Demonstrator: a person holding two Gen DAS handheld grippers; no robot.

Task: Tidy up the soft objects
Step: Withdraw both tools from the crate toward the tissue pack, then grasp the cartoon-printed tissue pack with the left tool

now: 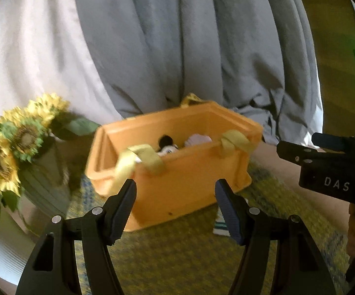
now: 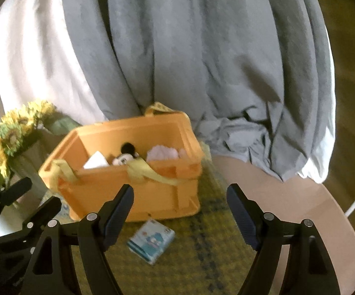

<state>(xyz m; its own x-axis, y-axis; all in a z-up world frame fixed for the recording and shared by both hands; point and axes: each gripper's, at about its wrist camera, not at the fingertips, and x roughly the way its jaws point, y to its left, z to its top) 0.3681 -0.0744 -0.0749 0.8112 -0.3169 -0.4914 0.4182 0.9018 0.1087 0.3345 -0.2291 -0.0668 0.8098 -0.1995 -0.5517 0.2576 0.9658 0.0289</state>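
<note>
Looks like this one's mostly done, going by what's already sitting inside the orange bin [image 2: 138,179]: there's a Mickey-looking plush [image 2: 126,156] with a black ear poking up, a pale pink fabric bundle [image 2: 162,153] toward the right end, and something white and folded [image 2: 95,163] at the left end. What seems to be left is the small blue-and-white printed packet [image 2: 150,244], which lies flat on the yellow-green woven mat [image 2: 202,258] just in front of the bin, near its front wall but not touching as far as I can tell. It looks squishy, like a tissue pack or a folded cloth in a printed wrapper, with a cartoon picture on top; too blurry to read anything. In the left wrist view only its edge [image 1: 220,226] peeks out beside one finger. Both tools are empty: the left gripper [image 1: 175,206] has its fingers spread wide in front of the bin, and the right gripper [image 2: 178,210] is also wide open, hovering above the packet. The bin has floppy yellow strap handles [image 1: 150,157] draped over the rim. It all sits on a round counter [image 2: 288,209], with fake sunflowers [image 1: 10,145] to the left and grey curtains [image 1: 177,49] behind. My guess is the packet goes in next.
</note>
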